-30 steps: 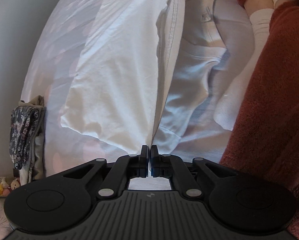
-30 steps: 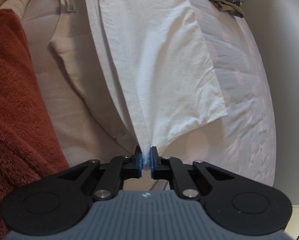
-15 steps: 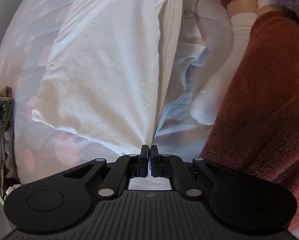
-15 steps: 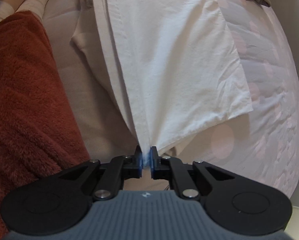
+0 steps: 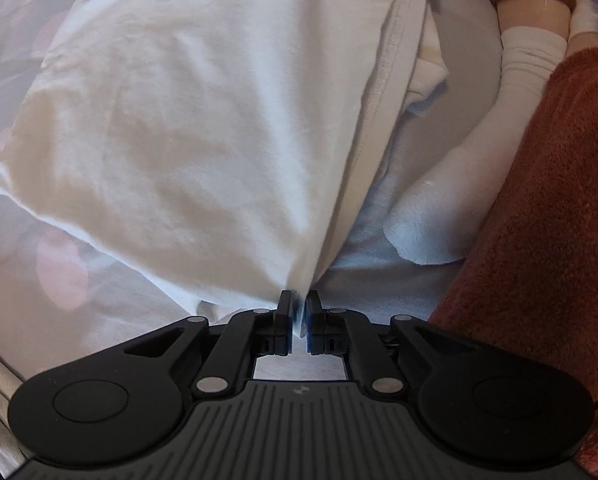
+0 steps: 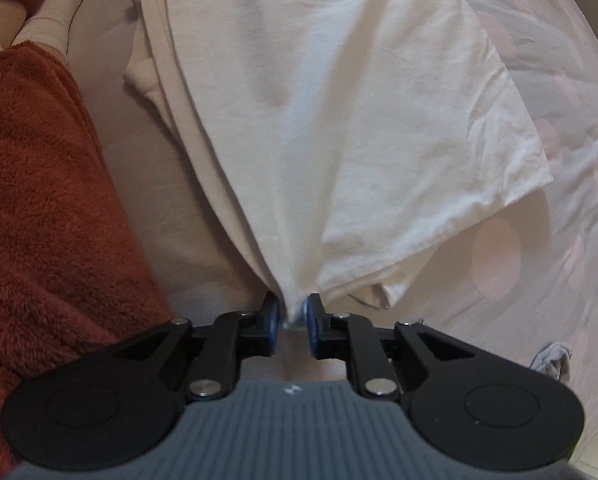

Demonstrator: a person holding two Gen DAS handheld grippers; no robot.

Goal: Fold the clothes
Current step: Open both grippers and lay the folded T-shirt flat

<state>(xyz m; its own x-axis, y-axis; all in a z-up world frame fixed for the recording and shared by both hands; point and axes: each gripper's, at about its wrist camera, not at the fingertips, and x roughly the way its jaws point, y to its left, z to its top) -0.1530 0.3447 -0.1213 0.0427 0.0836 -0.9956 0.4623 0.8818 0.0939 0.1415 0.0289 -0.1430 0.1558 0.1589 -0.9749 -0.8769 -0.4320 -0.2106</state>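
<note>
Both our grippers, L and R, were clamped on the shirt; now opening (cloth between jaws), so fold's laid.

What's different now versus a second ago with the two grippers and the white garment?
Both jaws were clamped on the white garment; now the left hand-held gripper and right hand-held gripper are opening, with fabric in each gap. The garment has come nearer in both views. It is draped as before.
</note>
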